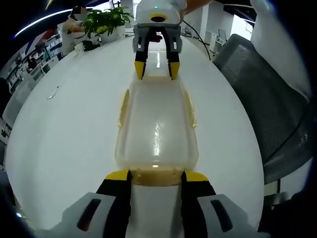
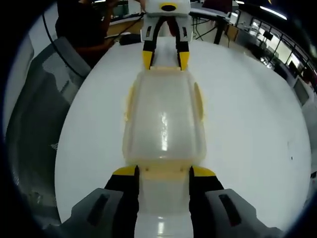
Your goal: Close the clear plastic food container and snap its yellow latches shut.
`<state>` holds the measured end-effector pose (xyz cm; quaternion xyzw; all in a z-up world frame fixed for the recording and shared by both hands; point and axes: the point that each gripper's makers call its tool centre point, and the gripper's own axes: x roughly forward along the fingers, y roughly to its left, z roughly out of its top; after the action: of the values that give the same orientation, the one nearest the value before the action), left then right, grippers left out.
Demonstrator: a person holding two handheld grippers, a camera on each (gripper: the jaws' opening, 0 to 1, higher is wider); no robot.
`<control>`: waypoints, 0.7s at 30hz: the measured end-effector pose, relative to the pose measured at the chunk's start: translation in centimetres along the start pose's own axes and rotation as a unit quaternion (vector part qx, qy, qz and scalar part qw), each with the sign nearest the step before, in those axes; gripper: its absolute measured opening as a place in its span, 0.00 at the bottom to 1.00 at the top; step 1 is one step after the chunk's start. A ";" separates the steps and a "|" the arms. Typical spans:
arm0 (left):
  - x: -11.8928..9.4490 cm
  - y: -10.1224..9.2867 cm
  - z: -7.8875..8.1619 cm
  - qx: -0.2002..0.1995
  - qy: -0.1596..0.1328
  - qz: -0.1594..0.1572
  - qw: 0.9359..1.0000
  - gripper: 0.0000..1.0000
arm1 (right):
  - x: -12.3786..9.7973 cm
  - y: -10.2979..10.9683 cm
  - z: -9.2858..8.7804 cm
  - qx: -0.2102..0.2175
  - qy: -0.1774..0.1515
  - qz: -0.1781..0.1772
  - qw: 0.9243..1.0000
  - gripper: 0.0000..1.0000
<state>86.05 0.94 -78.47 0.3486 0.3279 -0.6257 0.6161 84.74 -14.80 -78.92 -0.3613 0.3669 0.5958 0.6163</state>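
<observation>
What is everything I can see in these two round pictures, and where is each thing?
Clear plastic food container: one, see-through with pale yellow latches, lid on, lying on the table between the two claws.
Round white table: one, white, under the container.
Grey mesh office chair: one, grey, beside the table.
Green potted plant: one, green, at the table's far edge in the left gripper view.
Left claw: one, black with yellow tips, open, at one short end of the container.
Right claw: one, black with yellow tips, open, at the opposite short end.
</observation>
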 end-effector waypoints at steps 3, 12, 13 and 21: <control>-0.3 -0.1 0.2 -0.012 0.010 0.001 1.000 0.33 | -0.1 -0.1 0.1 -0.007 0.017 -0.005 1.000 0.36; -2.5 -0.6 1.8 -0.013 0.013 0.005 1.000 0.33 | -2.3 0.3 0.6 -0.011 0.021 -0.005 1.000 0.36; -2.8 -0.7 2.1 -0.012 0.013 0.006 1.000 0.33 | -2.8 0.3 0.8 -0.011 0.020 -0.006 1.000 0.36; -5.3 -0.8 4.7 -0.003 0.019 0.016 1.000 0.33 | -6.1 0.4 1.7 -0.021 0.013 -0.009 1.000 0.36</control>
<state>85.13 -0.09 -71.51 0.3639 0.3361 -0.6077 0.6207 84.28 -16.11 -72.74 -0.3854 0.3592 0.5931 0.6089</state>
